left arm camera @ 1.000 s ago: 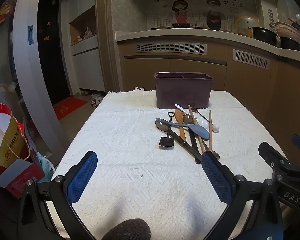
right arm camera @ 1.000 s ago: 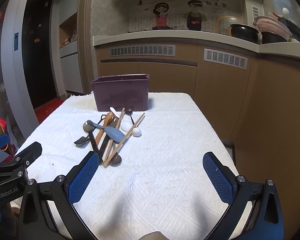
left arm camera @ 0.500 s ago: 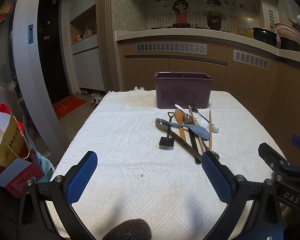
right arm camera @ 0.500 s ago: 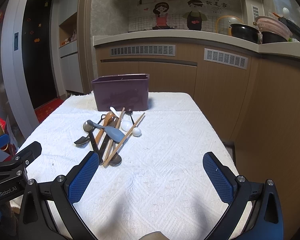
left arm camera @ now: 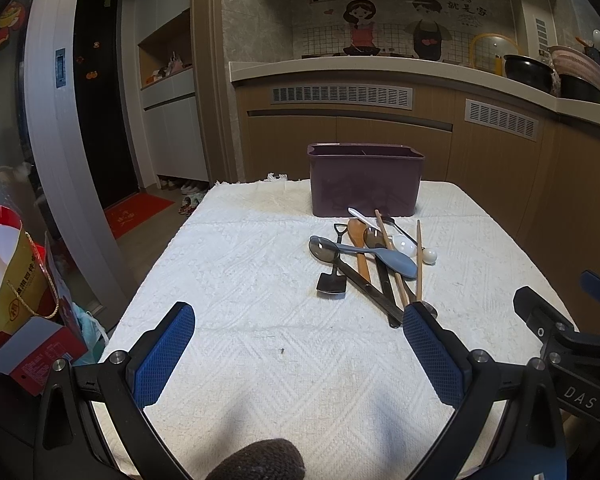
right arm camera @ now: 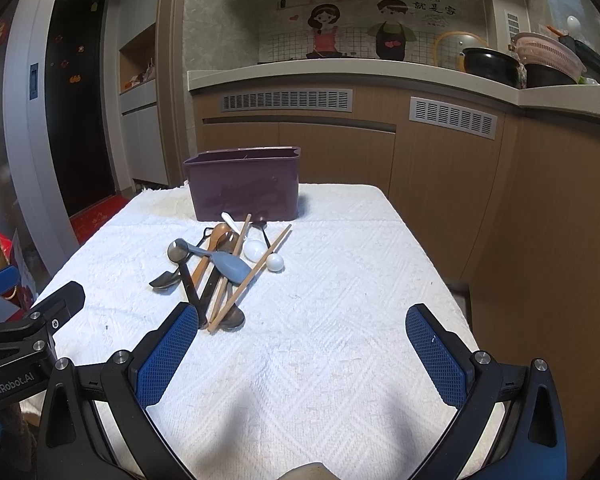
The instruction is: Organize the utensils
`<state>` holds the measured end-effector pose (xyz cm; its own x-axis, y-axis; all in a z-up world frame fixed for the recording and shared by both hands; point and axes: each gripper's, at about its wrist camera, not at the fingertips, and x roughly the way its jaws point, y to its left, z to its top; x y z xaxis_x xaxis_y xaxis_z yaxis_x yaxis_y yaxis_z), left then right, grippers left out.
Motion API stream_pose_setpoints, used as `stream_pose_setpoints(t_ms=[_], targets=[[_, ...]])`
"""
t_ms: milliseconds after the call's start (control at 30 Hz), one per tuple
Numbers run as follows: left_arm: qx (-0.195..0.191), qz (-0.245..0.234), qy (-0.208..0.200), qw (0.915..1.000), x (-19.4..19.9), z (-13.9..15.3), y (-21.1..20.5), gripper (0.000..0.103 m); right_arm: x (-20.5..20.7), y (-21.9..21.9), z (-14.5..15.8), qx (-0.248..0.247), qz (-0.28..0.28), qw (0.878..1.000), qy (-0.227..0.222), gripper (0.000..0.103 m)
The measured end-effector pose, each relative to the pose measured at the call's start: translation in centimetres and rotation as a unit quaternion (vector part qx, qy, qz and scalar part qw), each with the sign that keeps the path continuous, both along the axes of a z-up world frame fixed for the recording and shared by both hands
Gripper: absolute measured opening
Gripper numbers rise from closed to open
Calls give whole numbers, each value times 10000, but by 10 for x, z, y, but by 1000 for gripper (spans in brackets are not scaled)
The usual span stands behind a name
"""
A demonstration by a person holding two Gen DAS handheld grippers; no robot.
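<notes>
Near the table's (left arm camera: 236, 264) far edge stands a purple utensil holder (left arm camera: 365, 179), utensils (left arm camera: 374, 258) piled before it; left gripper (left arm camera: 296, 354) and right gripper (right arm camera: 300, 354) both gape wide, empty.

Kitchen with wood-fronted cabinets (left arm camera: 352, 132) under a pale countertop (right arm camera: 340, 70), vent grilles (left arm camera: 342, 94) set in. Cartoon cook mural (right arm camera: 352, 28) on tiled wall. Dark doorway (left arm camera: 104, 100) at left, red mat (left arm camera: 138, 212) on floor.

The left gripper (left arm camera: 298, 326) and the right gripper (right arm camera: 302, 326) hover side by side near the table's front edge, jaws wide apart, holding nothing.
</notes>
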<state>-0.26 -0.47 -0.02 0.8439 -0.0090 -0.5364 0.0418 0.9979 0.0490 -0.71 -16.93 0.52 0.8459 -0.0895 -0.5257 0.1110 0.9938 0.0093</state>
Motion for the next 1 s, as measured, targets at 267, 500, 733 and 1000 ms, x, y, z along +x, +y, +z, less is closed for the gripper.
stream_pose_setpoints(t_ms=[267, 500, 733, 1000], targets=[[-3, 5, -2, 10000, 0, 1, 0, 103, 2, 3, -6, -6, 31, 10000, 18, 103], [-10, 4, 6, 10000, 1, 1, 1, 103, 2, 2, -6, -5, 36, 10000, 24, 103], [-12, 5, 5, 10000, 1, 1, 1, 103, 2, 2, -7, -1, 38, 10000, 30, 103], [-14, 3, 5, 10000, 1, 2, 0, 103, 2, 3, -7, -4, 35, 10000, 29, 103]])
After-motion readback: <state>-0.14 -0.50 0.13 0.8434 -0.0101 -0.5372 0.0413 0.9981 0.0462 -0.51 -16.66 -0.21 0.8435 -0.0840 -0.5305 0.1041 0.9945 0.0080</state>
